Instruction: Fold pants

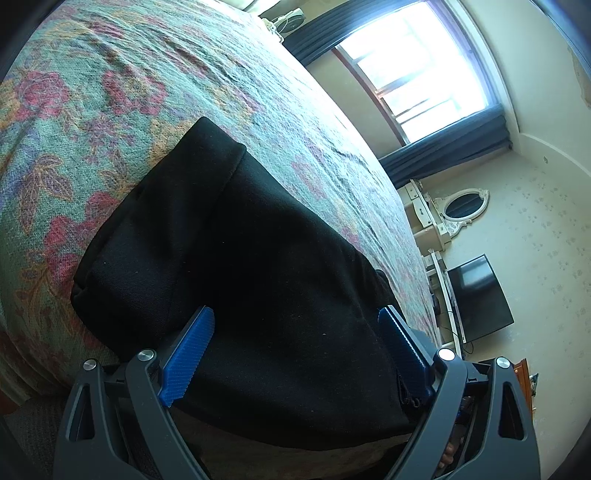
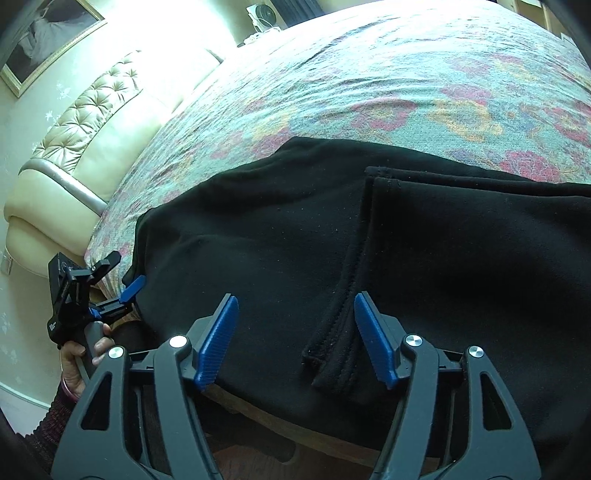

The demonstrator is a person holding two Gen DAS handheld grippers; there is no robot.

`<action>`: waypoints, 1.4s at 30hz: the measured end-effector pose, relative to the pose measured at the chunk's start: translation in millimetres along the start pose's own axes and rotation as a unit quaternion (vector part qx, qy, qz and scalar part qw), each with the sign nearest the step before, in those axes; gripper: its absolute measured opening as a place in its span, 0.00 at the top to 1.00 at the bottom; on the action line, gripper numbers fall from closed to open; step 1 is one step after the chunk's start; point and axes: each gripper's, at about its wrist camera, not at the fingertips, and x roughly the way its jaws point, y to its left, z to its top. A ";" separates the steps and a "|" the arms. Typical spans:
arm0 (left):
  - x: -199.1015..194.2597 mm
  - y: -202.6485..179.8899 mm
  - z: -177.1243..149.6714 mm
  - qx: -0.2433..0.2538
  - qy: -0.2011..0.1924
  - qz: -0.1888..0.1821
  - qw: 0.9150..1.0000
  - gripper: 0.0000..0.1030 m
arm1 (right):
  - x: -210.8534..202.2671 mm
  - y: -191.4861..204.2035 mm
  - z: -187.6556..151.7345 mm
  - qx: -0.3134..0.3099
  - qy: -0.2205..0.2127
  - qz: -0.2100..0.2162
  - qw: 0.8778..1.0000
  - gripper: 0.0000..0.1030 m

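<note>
Black pants [image 1: 229, 258] lie folded on a floral bedspread [image 1: 110, 92], near the bed's edge. My left gripper [image 1: 295, 321] is open, its blue fingers [image 1: 188, 354] straddling the near end of the pants just above the fabric. In the right wrist view the pants [image 2: 277, 221] spread across the bed, with a hemmed leg end [image 2: 347, 295] folded on top. My right gripper [image 2: 295, 306] is open, its fingers on either side of that hem. The left gripper also shows in the right wrist view [image 2: 125, 291], at the pants' left edge.
The bedspread [image 2: 406, 74] stretches far beyond the pants. A tufted cream headboard [image 2: 85, 122] stands at the left. A window [image 1: 417, 62], a mirror [image 1: 463, 206] and a TV [image 1: 480, 295] are beyond the bed. A fan [image 2: 260, 13] stands at the far side.
</note>
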 end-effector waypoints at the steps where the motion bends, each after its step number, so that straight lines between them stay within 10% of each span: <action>1: -0.2 0.1 0.8 -0.001 0.000 -0.001 1.000 0.14 | 0.9 0.0 -0.6 -0.002 0.000 0.001 1.000 0.33; 13: -33.8 27.3 37.3 -0.050 0.035 -0.028 0.998 0.14 | -26.5 -7.0 -9.3 0.043 -0.032 0.059 0.997 0.33; 25: -11.5 48.3 86.8 0.037 0.079 0.049 0.995 0.14 | -22.5 -9.5 -22.5 0.053 -0.023 0.067 0.996 0.33; 42: 3.1 39.1 81.1 0.030 0.100 -0.052 0.993 0.14 | -20.1 -7.6 -24.9 0.045 -0.019 0.062 0.997 0.28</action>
